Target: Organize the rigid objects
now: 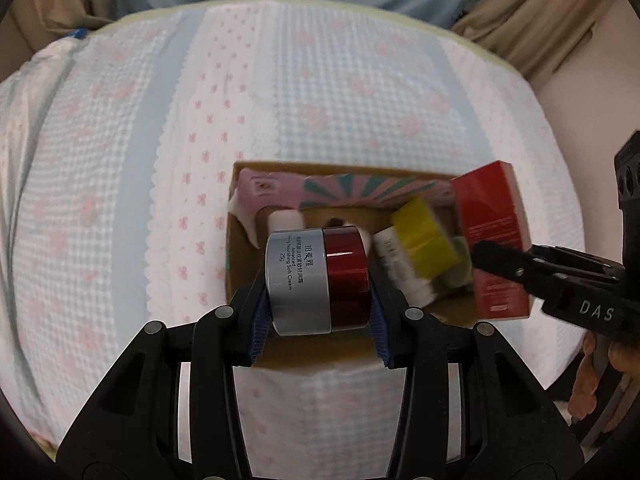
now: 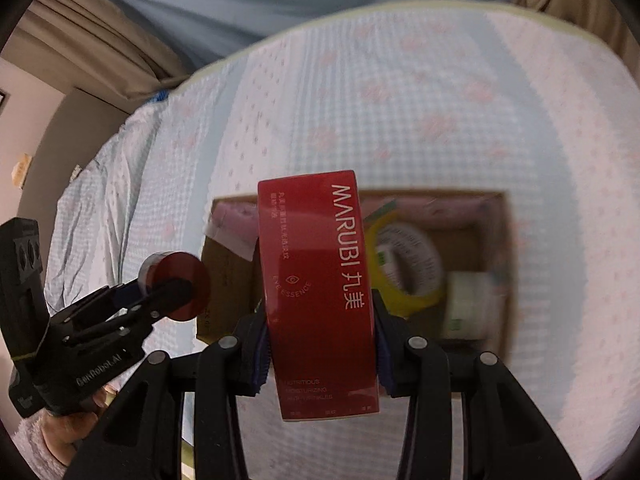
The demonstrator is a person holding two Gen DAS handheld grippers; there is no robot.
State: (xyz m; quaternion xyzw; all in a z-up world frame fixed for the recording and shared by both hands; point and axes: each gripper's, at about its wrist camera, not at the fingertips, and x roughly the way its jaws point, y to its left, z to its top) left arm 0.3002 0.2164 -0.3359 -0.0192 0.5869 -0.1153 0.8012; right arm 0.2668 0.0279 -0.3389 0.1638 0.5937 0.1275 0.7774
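Bedding first: the bed (image 1: 120,160), in a pale blue and pink checked cover, fills both views, and on it sits an open cardboard box (image 1: 240,264), nearer the right side in the left wrist view. Inside the box, along its far wall, lies a pink printed carton (image 1: 276,188); a roll of yellow tape (image 2: 404,276) sits in the middle, and a white jar (image 2: 468,304) lies just right of it, blurred.

Over to the right tongs (image 2: 320,344): they are clamped on a tall red box (image 2: 320,288) marked MARUBI, one blue pad pressed to each long side, the box standing upright between the fingers and hanging above the near left part of the cardboard box.

Now the left tongs (image 1: 320,304): closed tight on a cream jar (image 1: 316,280), silver body to the left, red lid to the right, lying on its side with the pads on its two flat ends. It hangs above the box's near edge, left of the red box.
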